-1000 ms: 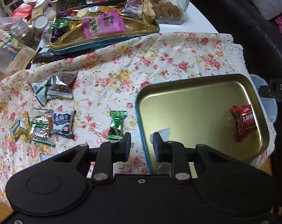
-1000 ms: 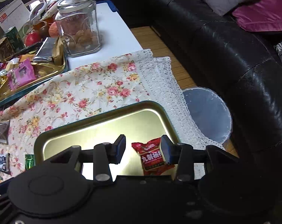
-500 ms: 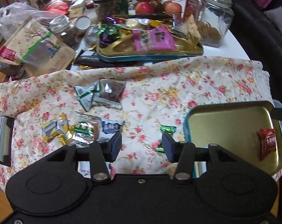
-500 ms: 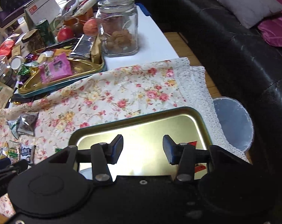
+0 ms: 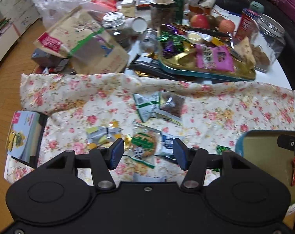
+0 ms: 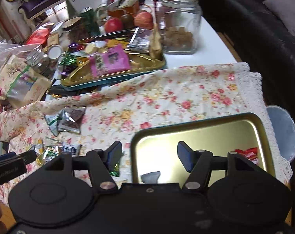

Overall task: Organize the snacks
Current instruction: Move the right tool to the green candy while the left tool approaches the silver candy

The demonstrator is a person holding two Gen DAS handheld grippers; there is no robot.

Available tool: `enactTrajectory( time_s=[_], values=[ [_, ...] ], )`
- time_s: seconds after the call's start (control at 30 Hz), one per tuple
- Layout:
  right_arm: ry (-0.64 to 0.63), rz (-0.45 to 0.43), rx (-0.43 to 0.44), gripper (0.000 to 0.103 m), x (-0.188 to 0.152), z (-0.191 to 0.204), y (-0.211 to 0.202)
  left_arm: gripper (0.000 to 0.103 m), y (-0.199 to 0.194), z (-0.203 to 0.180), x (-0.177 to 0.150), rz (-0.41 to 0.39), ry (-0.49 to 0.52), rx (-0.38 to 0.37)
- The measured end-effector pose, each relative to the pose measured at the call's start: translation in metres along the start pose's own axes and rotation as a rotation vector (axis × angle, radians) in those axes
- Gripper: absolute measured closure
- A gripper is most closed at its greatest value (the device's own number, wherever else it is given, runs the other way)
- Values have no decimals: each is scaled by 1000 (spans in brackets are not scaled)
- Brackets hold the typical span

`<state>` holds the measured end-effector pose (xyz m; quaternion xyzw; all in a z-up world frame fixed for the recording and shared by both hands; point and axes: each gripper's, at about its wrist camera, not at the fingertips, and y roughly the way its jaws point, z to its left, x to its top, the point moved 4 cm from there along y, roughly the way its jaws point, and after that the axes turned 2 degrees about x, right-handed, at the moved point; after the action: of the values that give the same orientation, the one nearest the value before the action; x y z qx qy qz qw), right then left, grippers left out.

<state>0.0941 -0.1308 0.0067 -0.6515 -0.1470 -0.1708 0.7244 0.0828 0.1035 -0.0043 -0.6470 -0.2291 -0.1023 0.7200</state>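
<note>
Both tongs released, empty; cookie pkt [image 5: 144,143] btwn left tongs [image 5: 148,154] tips.

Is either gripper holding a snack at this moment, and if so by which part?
Nothing is held. The left gripper and the right gripper are both open with nothing between their fingers.

We list 1 white table [image 6: 211,44] bearing a floral cloth [image 6: 176,99], 2 gold trays [image 6: 206,120] [image 5: 206,74], a glass jar [image 6: 178,19] and loose snack packets [image 5: 147,107].
</note>
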Motion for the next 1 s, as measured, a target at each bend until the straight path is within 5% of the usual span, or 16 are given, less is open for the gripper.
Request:
enactTrajectory(
  time_s=[0.2,0.37,0.73,1.0],
  values=[
    [-71,-79,-17,35,1,45,3,42,2,34,2,-11,-49,16],
    [-158,-47,23,31,2,78,13,42,0,55,3,-37,-52,6],
    [-92,-20,113,32,7,117,33,42,2,96,8,-41,-128,8],
    [-217,-24,33,33,7,144,48,42,1,113,21,-60,-168,9]
  ],
)
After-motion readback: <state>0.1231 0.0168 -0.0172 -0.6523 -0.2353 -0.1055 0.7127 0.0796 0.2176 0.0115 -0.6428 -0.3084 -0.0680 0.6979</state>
